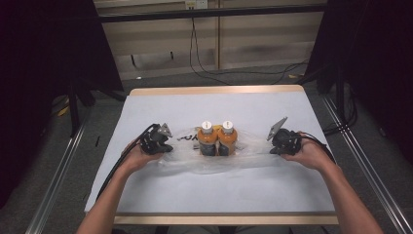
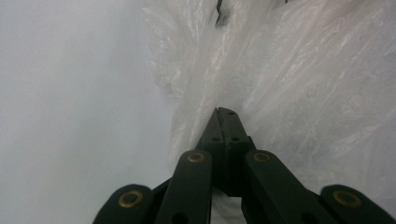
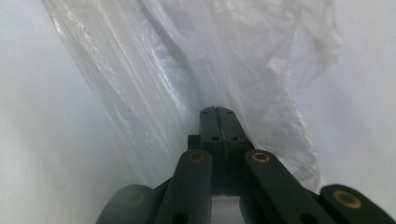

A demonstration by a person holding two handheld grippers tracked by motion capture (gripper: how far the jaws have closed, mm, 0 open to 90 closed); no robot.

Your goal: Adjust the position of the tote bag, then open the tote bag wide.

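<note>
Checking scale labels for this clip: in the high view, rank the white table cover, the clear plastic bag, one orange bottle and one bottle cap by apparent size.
1. White table cover
2. Clear plastic bag, spread between both grippers
3. Orange bottle; its neighbour looks alike
4. White bottle cap, smallest

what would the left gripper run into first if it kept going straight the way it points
The clear plastic bag: the left gripper already has its fingers shut on a fold of it. Further along that line, the high view suggests the two orange bottles inside the bag, though depth is hard to judge.
</note>
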